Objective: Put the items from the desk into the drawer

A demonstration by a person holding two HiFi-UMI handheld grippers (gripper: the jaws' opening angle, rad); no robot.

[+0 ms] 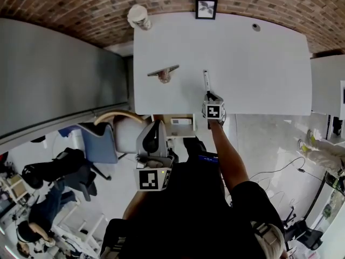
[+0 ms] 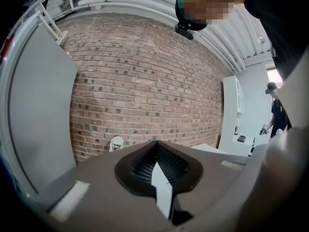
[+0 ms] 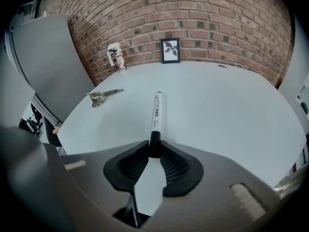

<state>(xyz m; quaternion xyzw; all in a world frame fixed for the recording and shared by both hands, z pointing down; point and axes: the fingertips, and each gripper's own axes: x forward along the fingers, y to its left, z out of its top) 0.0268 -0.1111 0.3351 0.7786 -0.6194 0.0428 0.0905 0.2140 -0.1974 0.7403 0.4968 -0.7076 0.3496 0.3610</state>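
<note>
1. On the white bench (image 1: 259,69), near its 6 o'clock edge in the head view, a marker pen (image 1: 206,80) lies flat, with its length running from 6 toward 12 o'clock.
2. The right gripper (image 1: 213,98) reaches in over that edge and tilts down onto the pen's near end.
3. In the right gripper view, the right gripper (image 3: 154,148) has its jaws pinching the black cap end of the marker pen (image 3: 156,111). The white barrel sticks out ahead toward 12 o'clock and rests on the bench (image 3: 227,105).
4. A metal clip (image 1: 163,72) lies at 9 o'clock from the pen, well apart from it. In the right gripper view the clip (image 3: 103,95) sits near the bench's 9 o'clock edge.
5. A small framed picture (image 1: 206,8) stands at the bench's 12 o'clock edge against the brick wall (image 1: 81,4).
6. A white patterned cup (image 1: 139,16) stands at the bench's 10 o'clock corner.
7. The left gripper (image 1: 157,136) hangs off the bench, at 7 o'clock from the right one, below the near edge and close to the person's body.
8. In the left gripper view, the left gripper (image 2: 157,146) has its jaws pressed together at the tips with nothing between them. It faces the brick wall (image 2: 145,81), and the cup (image 2: 116,143) shows just above its body.
</note>
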